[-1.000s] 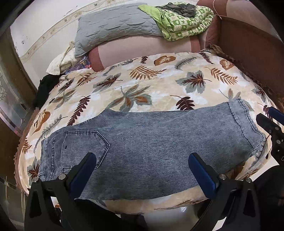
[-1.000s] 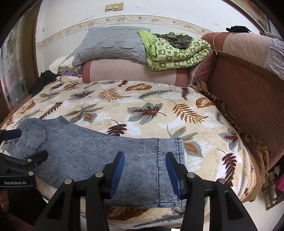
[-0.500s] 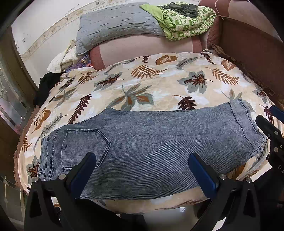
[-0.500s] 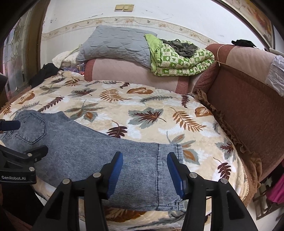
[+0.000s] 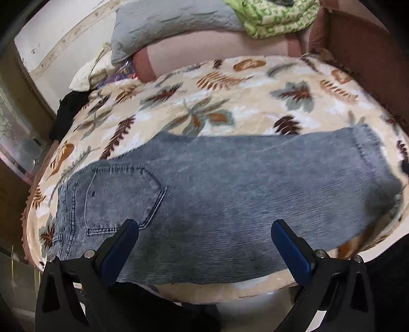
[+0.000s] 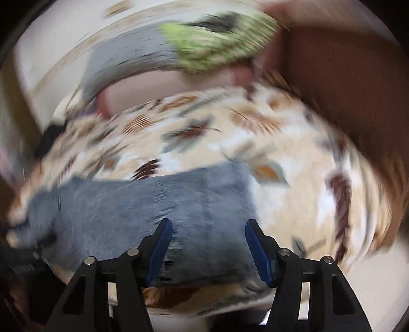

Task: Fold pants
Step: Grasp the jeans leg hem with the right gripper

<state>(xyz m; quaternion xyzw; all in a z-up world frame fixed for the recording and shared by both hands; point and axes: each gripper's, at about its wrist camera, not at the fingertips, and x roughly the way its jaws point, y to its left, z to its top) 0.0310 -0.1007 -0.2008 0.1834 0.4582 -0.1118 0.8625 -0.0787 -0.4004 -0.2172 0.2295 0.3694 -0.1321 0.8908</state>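
From your left wrist, the jeans [image 5: 217,194] lie flat along the near edge of the leaf-print blanket [image 5: 230,107], back pocket to the left; your left gripper [image 5: 204,245] hangs wide apart above them, gripping nothing. From your blurred right wrist, your right gripper [image 6: 208,251] is opening over the jeans' hem end, clamping nothing.

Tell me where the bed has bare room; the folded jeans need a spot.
Free: the leaf-print blanket between the grey-blue denim jeans and the pink bolster, across to the brown padded side. Crowded: the near edge under the jeans; the grey pillow and green quilt fill the head.
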